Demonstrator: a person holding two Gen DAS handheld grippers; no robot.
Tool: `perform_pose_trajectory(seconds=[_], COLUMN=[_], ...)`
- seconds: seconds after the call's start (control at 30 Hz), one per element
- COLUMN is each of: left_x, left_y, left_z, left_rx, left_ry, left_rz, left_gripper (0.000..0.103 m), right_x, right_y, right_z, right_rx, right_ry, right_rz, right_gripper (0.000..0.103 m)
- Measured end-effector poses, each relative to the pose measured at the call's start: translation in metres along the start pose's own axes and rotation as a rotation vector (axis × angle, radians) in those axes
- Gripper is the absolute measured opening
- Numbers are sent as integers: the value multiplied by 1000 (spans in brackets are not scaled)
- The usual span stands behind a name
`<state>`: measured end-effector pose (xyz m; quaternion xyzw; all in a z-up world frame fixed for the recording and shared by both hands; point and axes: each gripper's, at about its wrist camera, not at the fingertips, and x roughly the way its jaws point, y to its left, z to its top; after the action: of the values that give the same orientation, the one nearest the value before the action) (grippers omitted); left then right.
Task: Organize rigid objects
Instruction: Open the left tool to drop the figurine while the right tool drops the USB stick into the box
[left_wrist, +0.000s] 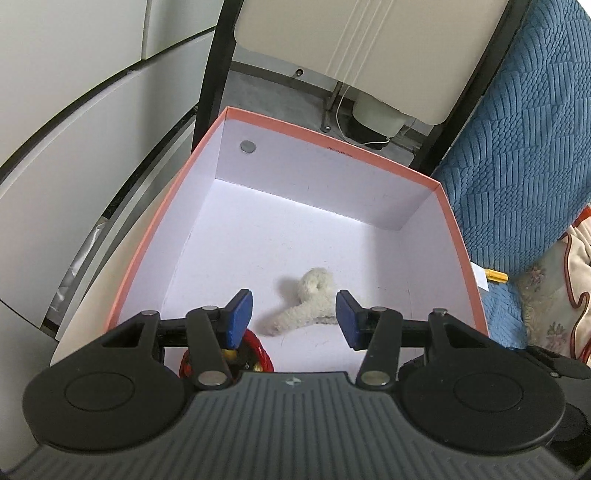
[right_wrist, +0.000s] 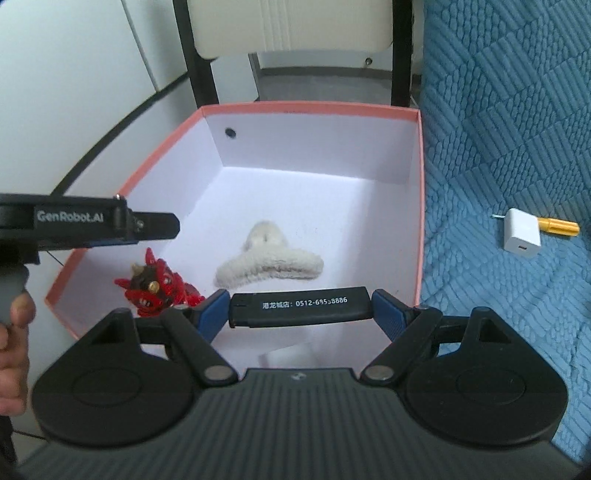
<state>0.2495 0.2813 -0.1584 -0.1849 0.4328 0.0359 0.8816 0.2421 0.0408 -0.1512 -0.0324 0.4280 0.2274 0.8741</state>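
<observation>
the black lighter (right_wrist: 300, 307) lay crosswise between my right gripper's (right_wrist: 300, 314) blue pads, clamped at both ends, above the near edge of the pink box (right_wrist: 310, 108). inside lay a fuzzy white hair claw (right_wrist: 269, 264) and a red toy (right_wrist: 157, 288). my left gripper (left_wrist: 294, 317) hung open and empty over them.

White cabinet panels (left_wrist: 74, 110), black-framed chair (right_wrist: 288, 26), blue quilted cover (right_wrist: 509, 110), grey floor (left_wrist: 273, 96)
</observation>
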Motion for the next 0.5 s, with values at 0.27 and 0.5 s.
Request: perform_pose_trajectory(seconds=[0.27,0.5], left_x=[-15,-48], left_y=[-6,-20], left_z=[-1,0], left_rx=[14,26], left_ry=[-22,-73], left_rz=[12,27], left_gripper=[56,56], right_x=[-8,-37], right_y=[5,3], right_z=[4,4], right_rx=[-12,-19], right_ry=[-28,-87], right_rz=[22,43], right_gripper=[89,89])
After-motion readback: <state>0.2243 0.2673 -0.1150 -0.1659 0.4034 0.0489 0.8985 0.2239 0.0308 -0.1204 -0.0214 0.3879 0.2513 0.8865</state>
